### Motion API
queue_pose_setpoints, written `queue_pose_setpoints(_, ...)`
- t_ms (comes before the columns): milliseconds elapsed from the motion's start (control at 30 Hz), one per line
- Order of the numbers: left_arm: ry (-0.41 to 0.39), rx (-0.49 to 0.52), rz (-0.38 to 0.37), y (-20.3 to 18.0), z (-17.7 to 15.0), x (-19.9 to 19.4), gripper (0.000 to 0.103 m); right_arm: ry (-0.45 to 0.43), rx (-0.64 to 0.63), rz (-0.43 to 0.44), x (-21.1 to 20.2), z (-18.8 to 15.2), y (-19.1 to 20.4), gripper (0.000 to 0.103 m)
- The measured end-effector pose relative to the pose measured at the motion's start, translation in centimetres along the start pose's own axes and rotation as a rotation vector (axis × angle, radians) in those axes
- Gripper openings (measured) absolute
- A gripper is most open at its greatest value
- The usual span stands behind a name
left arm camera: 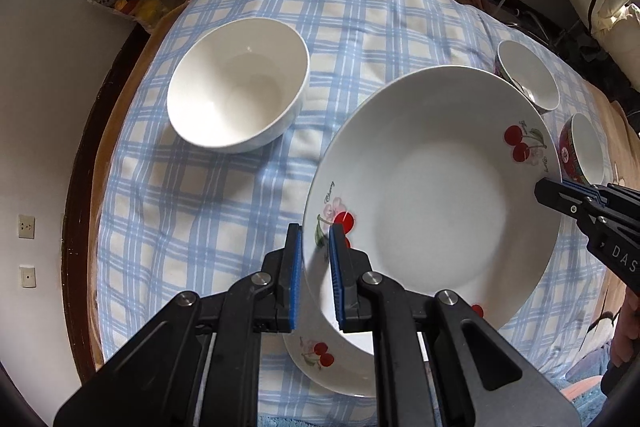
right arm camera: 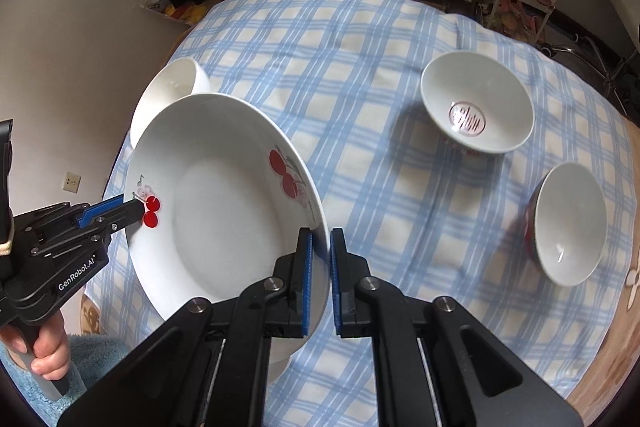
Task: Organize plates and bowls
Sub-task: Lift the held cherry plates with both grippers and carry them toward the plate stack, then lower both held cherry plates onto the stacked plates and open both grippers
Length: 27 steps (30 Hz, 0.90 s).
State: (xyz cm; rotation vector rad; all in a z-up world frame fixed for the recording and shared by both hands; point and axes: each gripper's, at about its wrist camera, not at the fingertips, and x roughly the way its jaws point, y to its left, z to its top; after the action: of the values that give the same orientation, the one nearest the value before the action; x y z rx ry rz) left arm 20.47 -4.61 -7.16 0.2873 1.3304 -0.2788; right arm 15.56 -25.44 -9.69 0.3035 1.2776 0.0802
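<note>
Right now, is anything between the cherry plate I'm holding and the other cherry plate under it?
Nothing visible. The held plate, clamped by left gripper and right gripper, hangs over the lower plate; the white bowl sits apart.

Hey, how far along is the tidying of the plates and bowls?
Early. Nothing looks finished. In hand: both the left hand-held gripper and right hand-held gripper clamp the rim of a cherry plate, raised over a second cherry plate. Left: the white bowl, the bowl with a red mark and the red-sided bowl sit apart, unstacked.
</note>
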Motion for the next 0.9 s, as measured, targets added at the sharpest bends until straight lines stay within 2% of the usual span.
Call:
queue_pose_setpoints(333, 0.045, -0.026, 0.010, 1.3, -4.9, 1.5, 0.013, 0.024, -0.016, 0.025, 1.4, -4.2, 1.9, 0.010)
queue_pose_setpoints(600, 0.083, -0.033, 0.001, 1.5, -8.0, 3.9, 0.013, 0.013, -0.087, -0.034, 2.5, -6.3, 3.2, 0.010)
queue_pose_setpoints(733, 0.106, -0.029, 0.036, 1.2, -8.2, 5.7, 0.013, 0.007, -0.108, -0.062, 3.7, -7.2, 3.6, 0.010)
queue_pose_setpoints(900, 0.088, -0.010, 0.060, 0.9, -7.9, 6.1, 0.015, -0.018, -0.140, -0.110, 4.5, -7.4, 4.0, 0.010)
